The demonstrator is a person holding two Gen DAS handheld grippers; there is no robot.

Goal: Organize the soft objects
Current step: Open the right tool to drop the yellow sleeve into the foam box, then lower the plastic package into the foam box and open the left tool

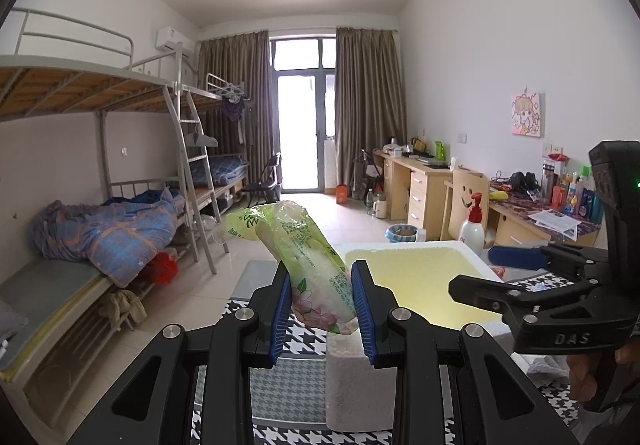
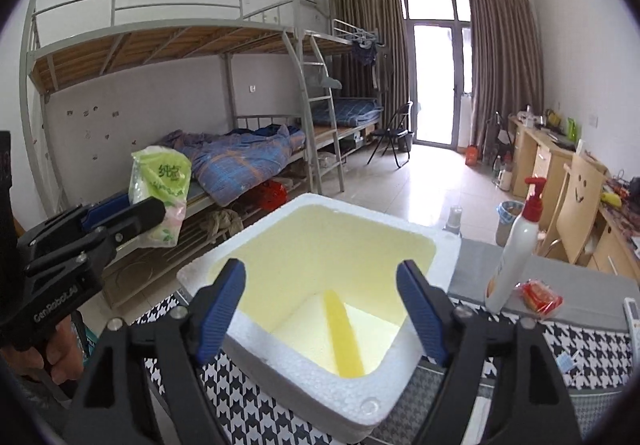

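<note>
Left tongs clenched on green tissue pack, aloft beside foam box | right tongs released, empty, above box | box bare inside; placing still ahead

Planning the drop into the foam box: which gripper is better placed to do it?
Left. The left gripper already clamps the green pack beside the foam box; the right gripper is open and holds nothing.

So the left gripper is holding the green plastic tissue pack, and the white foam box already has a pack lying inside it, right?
Not quite. The left gripper does hold the green plastic tissue pack, but the right wrist view shows the white foam box with nothing inside.
</note>
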